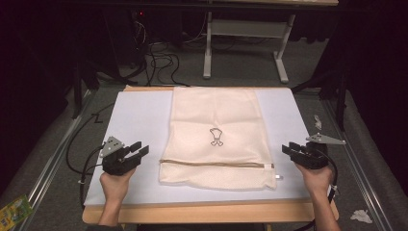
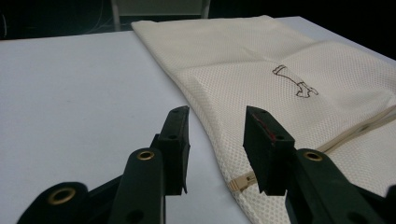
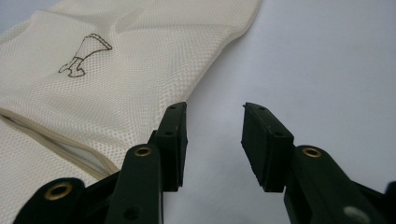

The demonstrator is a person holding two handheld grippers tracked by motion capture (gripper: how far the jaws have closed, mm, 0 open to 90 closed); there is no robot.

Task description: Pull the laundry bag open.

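A cream mesh laundry bag (image 1: pixel 215 136) lies flat in the middle of the white table mat (image 1: pixel 139 120), with a small dark printed figure (image 1: pixel 216 137) on it and a zipper (image 1: pixel 214 164) running across near its front end. My left gripper (image 1: pixel 142 150) sits just left of the bag's front corner, open with nothing between its jaws. In the left gripper view the bag (image 2: pixel 280 70) and the zipper's end (image 2: pixel 243 181) lie just past the fingers (image 2: pixel 176 140). My right gripper (image 1: pixel 287 148) hovers right of the bag, open and empty; the bag's edge (image 3: pixel 116 84) lies to its left.
The mat covers a wooden tabletop (image 1: pixel 207 212) whose front edge shows below. A white table frame (image 1: pixel 243 43) and cables (image 1: pixel 159 60) stand on the floor beyond. Crumpled paper (image 1: pixel 361 215) lies at the lower right, a green packet (image 1: pixel 13 211) at the lower left.
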